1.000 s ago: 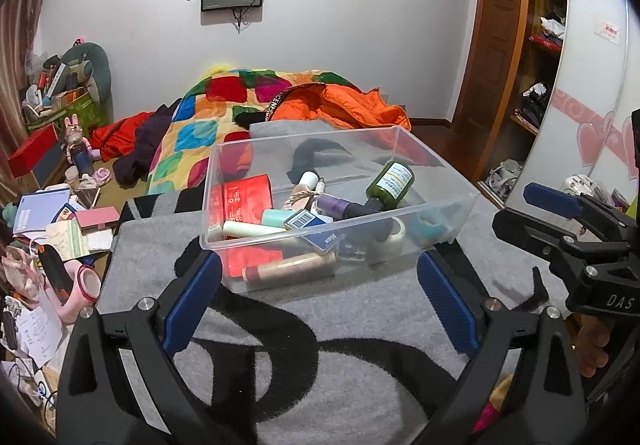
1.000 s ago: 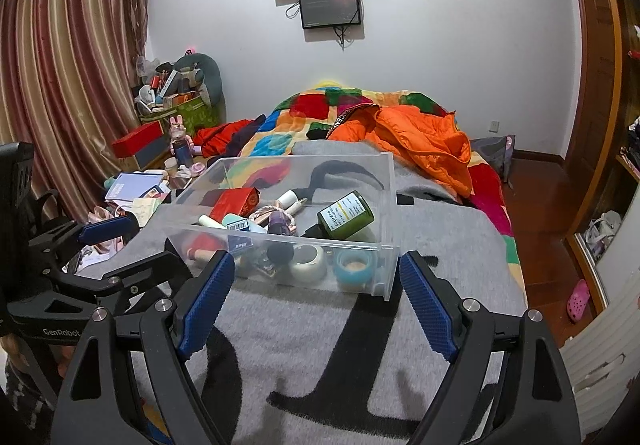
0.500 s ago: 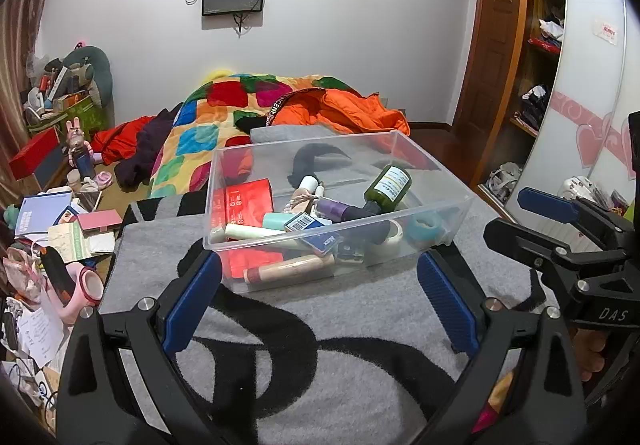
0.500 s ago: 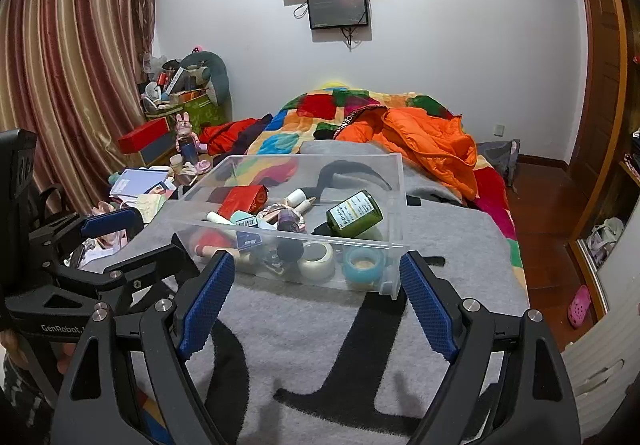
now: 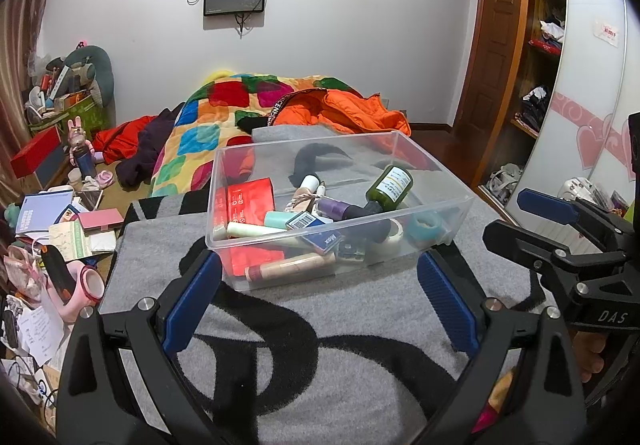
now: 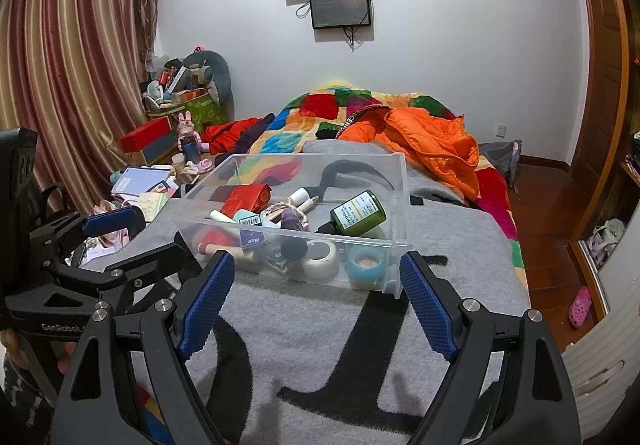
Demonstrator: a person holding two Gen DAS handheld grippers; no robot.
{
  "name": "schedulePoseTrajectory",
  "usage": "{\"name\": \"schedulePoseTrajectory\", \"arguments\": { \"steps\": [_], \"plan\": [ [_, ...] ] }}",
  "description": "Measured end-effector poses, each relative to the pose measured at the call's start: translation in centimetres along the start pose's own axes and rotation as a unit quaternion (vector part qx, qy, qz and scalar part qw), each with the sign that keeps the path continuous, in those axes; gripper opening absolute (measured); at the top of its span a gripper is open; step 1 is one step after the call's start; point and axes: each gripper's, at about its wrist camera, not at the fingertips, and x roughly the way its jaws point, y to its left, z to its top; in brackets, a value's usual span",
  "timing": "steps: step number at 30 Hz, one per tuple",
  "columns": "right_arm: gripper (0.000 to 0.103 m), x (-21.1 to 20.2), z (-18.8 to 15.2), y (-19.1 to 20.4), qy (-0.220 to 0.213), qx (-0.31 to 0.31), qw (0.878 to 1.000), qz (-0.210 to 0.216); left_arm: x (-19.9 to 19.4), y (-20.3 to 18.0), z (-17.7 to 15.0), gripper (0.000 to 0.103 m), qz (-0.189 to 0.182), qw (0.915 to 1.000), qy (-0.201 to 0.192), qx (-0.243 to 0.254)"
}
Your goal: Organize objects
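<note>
I see the bed point(image 5: 280, 345) filling most of both views, covered near me by a grey blanket point(image 6: 320, 325) with black lettering, a patchwork quilt point(image 6: 320, 113) and an orange jacket point(image 6: 432, 141) farther up at twelve o'clock. On the blanket sits the clear plastic box point(image 5: 256, 245), just past my fingertips in both cameras. Inside it lie a red packet point(image 5: 248, 197) at nine o'clock, a dark green bottle point(image 6: 358, 213) tipped on its side at two o'clock, a blue tape roll point(image 6: 366, 257) and a white tape roll point(image 6: 320, 253) along the near wall at five o'clock, plus a mix of small tubes I cannot sort out. My left gripper point(image 5: 320, 297) has its fingers spread wide, holding nothing, the box ahead at twelve o'clock. My right gripper point(image 6: 316, 297) likewise stands wide and empty, its tips near the box's front corners without touching.
</note>
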Motion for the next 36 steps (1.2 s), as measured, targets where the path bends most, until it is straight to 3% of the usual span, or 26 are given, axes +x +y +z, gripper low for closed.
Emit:
{"name": "schedulePoseTrajectory", "arguments": {
  "steps": [12, 36],
  "plan": [
    [0.082, -0.11, -0.10, 0.11, 0.000, 0.001, 1.000, 0.003, -0.20, -0.04, -0.24, 0.099, -0.010, 0.9999, -0.001, 0.002],
    [0.082, -0.46, -0.33, 0.29, 0.003, 0.006, 1.000, 0.006, -0.26, -0.15, -0.59, 0.099, 0.009, 0.9999, -0.009, -0.003]
  ]
}}
